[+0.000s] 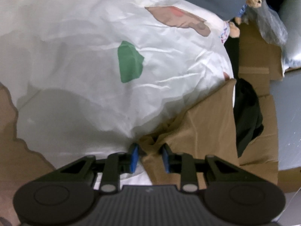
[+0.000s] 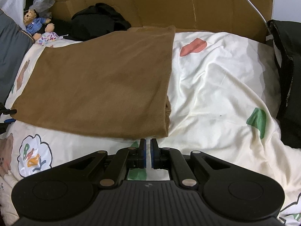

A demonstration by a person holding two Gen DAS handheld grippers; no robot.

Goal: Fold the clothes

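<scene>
A: Where was the brown garment (image 2: 97, 81)?
B: Folded flat on the white printed bedsheet (image 2: 216, 86), a long rectangle. In the right wrist view its long axis ran from the near edge of the sheet away toward the cardboard (image 2: 169, 1) standing behind the bed, and its far end touched or nearly touched that cardboard.

A: And the right gripper (image 2: 148, 146)?
B: Closed, its blue pads almost meeting with nothing between them, just short of the garment's near corner – whether it touched the cloth, I could not tell.

A: The left gripper (image 1: 149, 157)?
B: Its jaws stood partly apart over a bunched corner of the garment (image 1: 197, 122). Brown cloth lay between the pads, yet I could not tell whether they pressed on it.

A: Anything else near the garment?
B: A dark bundle of clothing (image 2: 99, 21) lay beyond its far left corner – beside that, a teddy bear in a blue shirt (image 2: 34, 23). A black bag (image 2: 287, 79) sat well off to the garment's right, at the sheet's edge
</scene>
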